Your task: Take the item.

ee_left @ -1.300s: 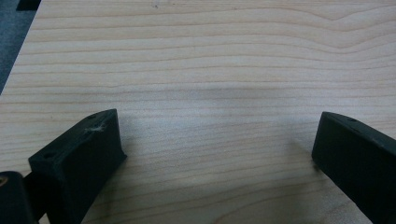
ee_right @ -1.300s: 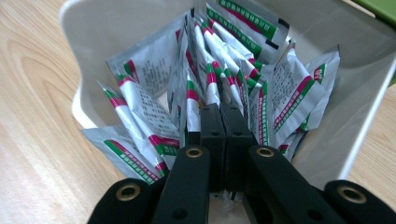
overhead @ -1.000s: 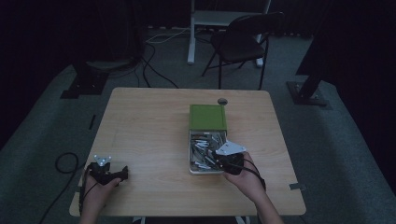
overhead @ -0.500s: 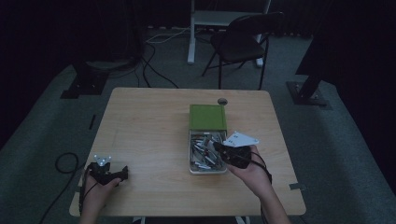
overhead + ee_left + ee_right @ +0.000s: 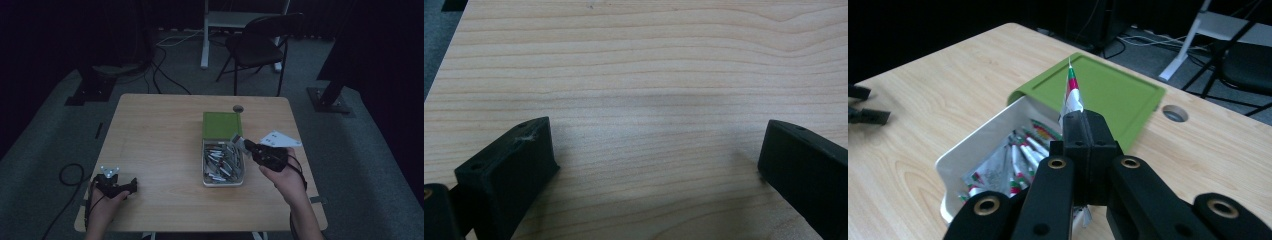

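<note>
Two grippers: one at each side of the wooden table (image 5: 165, 130), each in a hand.
Left gripper (image 5: 120, 186): low at the near left corner, resting on or just above the wood; in the left gripper view (image 5: 651, 165) its jaws stand wide apart with bare tabletop between them.
Box (image 5: 223, 181): white, right of centre, holding many small packets; its green lid (image 5: 222, 125) is slid back toward the far side, leaving the near part uncovered.
Right gripper (image 5: 246, 144): just beside the box's right rim, raised; in the right gripper view (image 5: 1083, 117) the jaws are pressed together on one packet (image 5: 1071, 95), white with red and green stripes, standing up above the box.
Hole (image 5: 238, 108): round, in the table beyond the lid.
Chair (image 5: 260, 47): on the floor behind the table.
</note>
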Available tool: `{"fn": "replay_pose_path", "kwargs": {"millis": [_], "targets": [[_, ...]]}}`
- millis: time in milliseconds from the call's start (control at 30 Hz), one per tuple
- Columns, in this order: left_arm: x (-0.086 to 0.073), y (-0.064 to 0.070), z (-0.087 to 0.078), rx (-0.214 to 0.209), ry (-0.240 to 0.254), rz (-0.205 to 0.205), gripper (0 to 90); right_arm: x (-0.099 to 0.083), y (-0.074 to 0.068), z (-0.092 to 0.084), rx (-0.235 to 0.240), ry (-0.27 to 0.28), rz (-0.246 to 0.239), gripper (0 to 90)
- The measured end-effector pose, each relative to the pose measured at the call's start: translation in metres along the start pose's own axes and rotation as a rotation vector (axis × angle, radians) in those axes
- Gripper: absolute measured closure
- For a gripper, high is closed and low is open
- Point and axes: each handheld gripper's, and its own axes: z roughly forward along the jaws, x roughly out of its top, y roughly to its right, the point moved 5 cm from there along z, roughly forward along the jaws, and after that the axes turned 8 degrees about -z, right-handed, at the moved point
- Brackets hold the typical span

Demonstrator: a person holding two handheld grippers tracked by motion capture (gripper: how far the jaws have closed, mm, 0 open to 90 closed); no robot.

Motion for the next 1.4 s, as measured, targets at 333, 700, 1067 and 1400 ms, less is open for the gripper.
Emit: {"fn": "replay_pose_path", "kwargs": {"millis": [333, 700, 1067, 1400], "targets": [[0.0, 0.0, 0.0, 0.0, 0.001, 0.0, 2.2, -0.015, 0.028, -0.013, -0.068, -0.018, 0.045, 90.0], [0.0, 0.0, 0.0, 0.0, 0.001, 0.0, 2.3, -0.056, 0.051, -0.015, -0.126, -0.064, 0.114, 90.0], [0.0, 0.0, 0.0, 0.0, 0.001, 0.0, 2.2, -0.1, 0.063, -0.006, -0.172, -0.149, 0.162, 90.0], [0.0, 0.0, 0.0, 0.0, -0.001, 0.0, 2.3, -0.134, 0.068, 0.007, -0.175, -0.209, 0.228, 90.0]]}}
